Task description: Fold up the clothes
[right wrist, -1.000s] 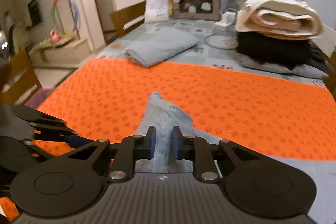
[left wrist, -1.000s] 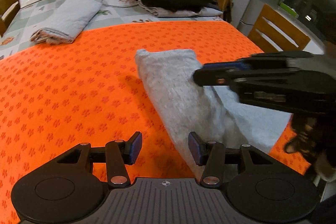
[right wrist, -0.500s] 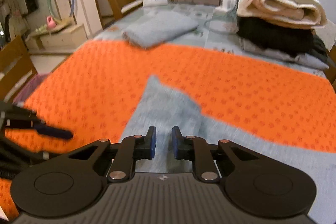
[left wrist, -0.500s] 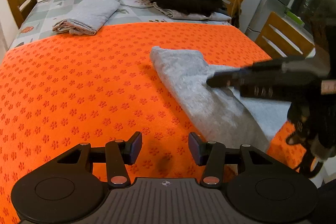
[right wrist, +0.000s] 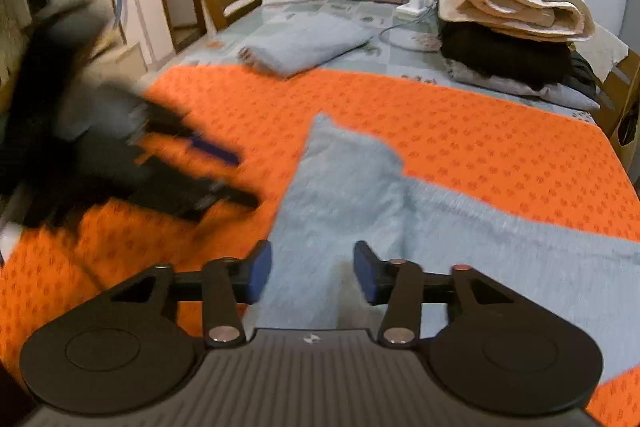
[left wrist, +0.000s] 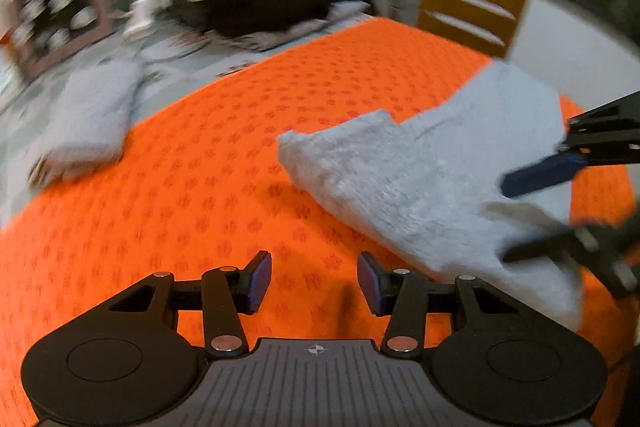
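Fuzzy grey partly folded garment (right wrist: 344, 187) on orange patterned table cover (right wrist: 480, 131); one, plus seemingly four folded pieces at far edge. Left gripper (left wrist: 314, 281) and right gripper (right wrist: 313, 273) both with jaws apart, empty.

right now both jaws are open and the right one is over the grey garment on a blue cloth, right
Not quite: the cloth is orange, not blue, as the right wrist view shows. The rest holds: both jaws are open, and the right gripper is over the grey garment.

Fuzzy grey garment (right wrist: 352, 183) lies partly folded on orange cloth (right wrist: 480, 131).
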`<control>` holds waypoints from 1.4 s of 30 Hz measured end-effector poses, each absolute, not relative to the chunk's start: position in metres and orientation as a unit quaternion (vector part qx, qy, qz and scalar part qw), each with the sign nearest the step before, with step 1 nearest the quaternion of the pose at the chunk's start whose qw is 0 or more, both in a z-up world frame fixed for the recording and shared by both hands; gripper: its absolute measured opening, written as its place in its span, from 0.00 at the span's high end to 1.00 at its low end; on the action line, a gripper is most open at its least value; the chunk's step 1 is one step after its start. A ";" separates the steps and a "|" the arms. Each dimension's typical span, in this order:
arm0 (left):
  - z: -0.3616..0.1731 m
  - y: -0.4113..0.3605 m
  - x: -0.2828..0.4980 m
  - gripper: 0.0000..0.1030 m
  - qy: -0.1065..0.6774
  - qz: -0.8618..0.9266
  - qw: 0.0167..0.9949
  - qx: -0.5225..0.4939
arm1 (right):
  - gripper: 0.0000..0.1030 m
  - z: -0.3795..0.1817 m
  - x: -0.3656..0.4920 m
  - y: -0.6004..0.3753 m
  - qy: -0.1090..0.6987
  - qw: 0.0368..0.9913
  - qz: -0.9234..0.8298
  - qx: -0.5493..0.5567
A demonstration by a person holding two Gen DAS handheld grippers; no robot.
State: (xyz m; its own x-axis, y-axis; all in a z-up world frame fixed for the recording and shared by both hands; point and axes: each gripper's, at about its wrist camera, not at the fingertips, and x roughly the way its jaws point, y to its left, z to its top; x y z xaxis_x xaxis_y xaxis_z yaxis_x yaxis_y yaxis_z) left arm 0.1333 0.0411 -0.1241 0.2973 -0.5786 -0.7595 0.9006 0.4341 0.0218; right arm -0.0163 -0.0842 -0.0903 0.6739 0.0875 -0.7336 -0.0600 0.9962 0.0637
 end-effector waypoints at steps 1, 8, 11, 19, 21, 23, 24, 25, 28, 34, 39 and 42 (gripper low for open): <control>-0.127 0.037 0.137 0.52 0.341 -0.490 0.763 0.248 | 0.42 -0.093 -0.020 -0.076 0.406 0.913 0.039 0.005; -0.134 0.017 0.143 0.52 0.302 -0.539 0.726 0.302 | 0.39 -0.110 -0.031 -0.041 0.428 0.902 0.015 -0.059; -0.132 0.013 0.143 0.52 0.299 -0.542 0.728 0.293 | 0.42 -0.112 -0.032 -0.038 0.424 0.904 -0.005 -0.063; -0.111 0.000 0.139 0.56 0.290 -0.552 0.737 0.261 | 0.49 -0.097 -0.053 -0.063 0.382 0.922 -0.061 -0.024; -0.104 -0.006 0.137 0.56 0.284 -0.554 0.739 0.256 | 0.48 -0.094 -0.058 -0.075 0.374 0.924 -0.074 -0.013; -0.098 -0.014 0.134 0.56 0.277 -0.558 0.741 0.252 | 0.44 -0.092 -0.062 -0.088 0.372 0.924 -0.087 -0.003; -0.096 -0.019 0.132 0.56 0.274 -0.559 0.741 0.250 | 0.41 -0.091 -0.065 -0.095 0.370 0.924 -0.095 0.001; -0.093 -0.024 0.130 0.56 0.270 -0.562 0.742 0.248 | 0.39 -0.091 -0.067 -0.100 0.369 0.924 -0.101 0.003; -0.089 -0.041 0.126 0.56 0.264 -0.567 0.741 0.245 | 0.29 -0.090 -0.072 -0.118 0.366 0.923 -0.119 0.010; -0.093 -0.075 0.118 0.56 0.260 -0.571 0.737 0.250 | 0.24 -0.091 -0.081 -0.146 0.364 0.919 -0.150 0.019; -0.099 -0.099 0.112 0.56 0.261 -0.571 0.735 0.256 | 0.24 -0.086 -0.101 -0.168 0.350 0.921 -0.156 0.073; -0.103 -0.108 0.111 0.56 0.265 -0.569 0.734 0.258 | 0.24 -0.085 -0.111 -0.181 0.344 0.920 -0.140 0.126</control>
